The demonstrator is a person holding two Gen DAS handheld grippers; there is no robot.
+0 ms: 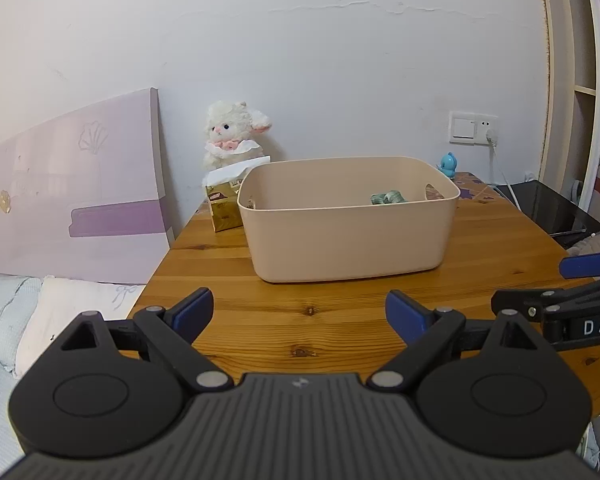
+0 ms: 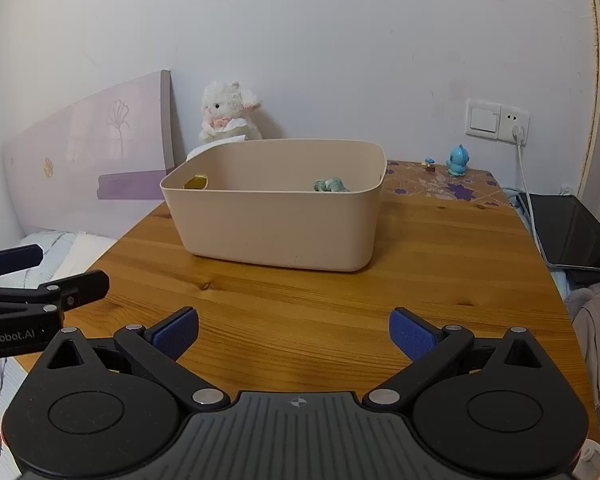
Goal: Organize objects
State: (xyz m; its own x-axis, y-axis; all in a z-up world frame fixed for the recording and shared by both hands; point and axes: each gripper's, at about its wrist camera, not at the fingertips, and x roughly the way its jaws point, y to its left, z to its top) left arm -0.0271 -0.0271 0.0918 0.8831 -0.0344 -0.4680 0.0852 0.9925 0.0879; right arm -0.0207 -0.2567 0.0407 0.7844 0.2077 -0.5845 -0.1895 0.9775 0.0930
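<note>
A beige plastic bin (image 1: 352, 236) (image 2: 276, 224) stands on the wooden table (image 1: 300, 312) (image 2: 440, 280), with a greenish crumpled item (image 1: 388, 197) (image 2: 331, 185) inside it. My left gripper (image 1: 299, 314) is open and empty, above the table's near edge, well short of the bin. My right gripper (image 2: 294, 334) is open and empty too, beside the left one. The right gripper shows at the left wrist view's right edge (image 1: 580, 292). The left gripper shows at the right wrist view's left edge (image 2: 40, 280).
A white plush lamb (image 1: 232, 136) (image 2: 226, 114) and a gold tissue box (image 1: 222, 206) stand behind the bin's left end. A blue figurine (image 1: 447, 164) (image 2: 457, 161) stands at the back right. A dark tablet (image 2: 572, 232) lies right of the table. A bed (image 1: 40, 312) lies left.
</note>
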